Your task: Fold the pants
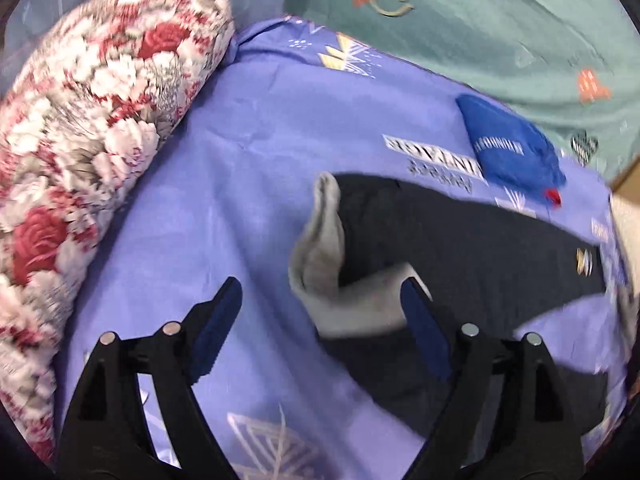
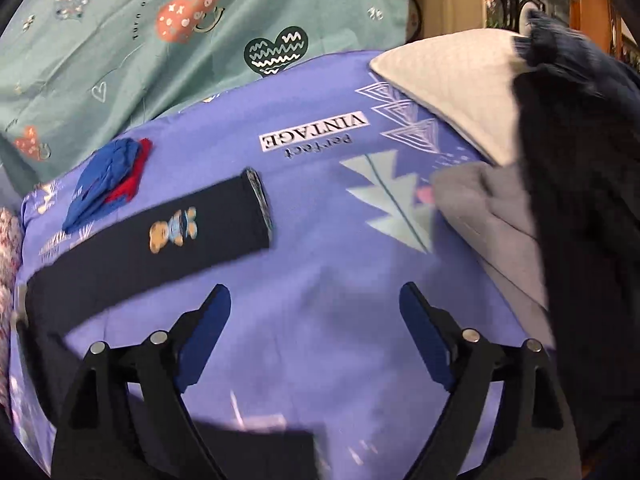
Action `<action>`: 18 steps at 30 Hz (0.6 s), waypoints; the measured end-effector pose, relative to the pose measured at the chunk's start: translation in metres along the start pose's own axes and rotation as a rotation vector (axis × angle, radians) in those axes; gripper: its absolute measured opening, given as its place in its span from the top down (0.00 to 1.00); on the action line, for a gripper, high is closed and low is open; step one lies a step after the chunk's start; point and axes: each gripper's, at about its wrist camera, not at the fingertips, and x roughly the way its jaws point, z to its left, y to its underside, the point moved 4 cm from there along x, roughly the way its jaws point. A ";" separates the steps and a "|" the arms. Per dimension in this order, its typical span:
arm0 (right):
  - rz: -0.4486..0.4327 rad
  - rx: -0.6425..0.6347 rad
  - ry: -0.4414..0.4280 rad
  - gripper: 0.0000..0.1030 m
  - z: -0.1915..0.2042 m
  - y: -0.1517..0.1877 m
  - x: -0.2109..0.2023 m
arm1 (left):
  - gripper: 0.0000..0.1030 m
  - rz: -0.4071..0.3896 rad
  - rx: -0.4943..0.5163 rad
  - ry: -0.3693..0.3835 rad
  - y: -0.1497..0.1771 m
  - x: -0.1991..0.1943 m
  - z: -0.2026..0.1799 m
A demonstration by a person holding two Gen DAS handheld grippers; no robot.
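Dark navy pants (image 1: 460,232) lie spread on a purple printed bedsheet (image 1: 260,152), the waistband turned over to show grey lining (image 1: 324,248). My left gripper (image 1: 320,300) is open just above the waist end, its right finger (image 1: 420,320) over the fabric. In the right wrist view one pant leg (image 2: 160,240) with a small bear patch lies across the sheet, its cuff toward the middle. My right gripper (image 2: 316,308) is open over bare sheet, right of that leg.
A red and white floral quilt (image 1: 88,120) is bundled at the left. A folded blue and red garment (image 1: 512,148) lies beyond the pants, also seen in the right wrist view (image 2: 108,180). A grey garment (image 2: 488,216), a cream pillow (image 2: 452,80) and dark clothing (image 2: 580,160) sit at right.
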 end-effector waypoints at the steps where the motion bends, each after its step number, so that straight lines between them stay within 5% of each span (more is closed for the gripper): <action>1: -0.003 -0.002 0.003 0.16 -0.004 0.011 -0.009 | 0.13 -0.009 0.023 -0.019 0.007 -0.006 -0.011; 3: -0.006 0.008 -0.001 0.16 -0.016 0.043 -0.025 | 0.05 -0.035 0.049 -0.048 0.024 -0.016 -0.036; 9: 0.063 0.062 -0.080 0.16 -0.023 0.120 -0.033 | 0.04 0.042 0.063 -0.068 0.042 0.013 -0.103; 12: 0.088 0.046 -0.122 0.16 -0.010 0.139 -0.033 | 0.04 0.101 0.028 -0.124 0.048 0.039 -0.098; 15: 0.113 -0.017 -0.094 0.16 0.003 0.150 -0.030 | 0.06 0.184 -0.051 -0.134 0.062 0.056 -0.076; 18: 0.112 -0.089 -0.062 0.16 0.012 0.156 -0.028 | 0.13 0.224 -0.027 -0.158 0.082 0.058 -0.064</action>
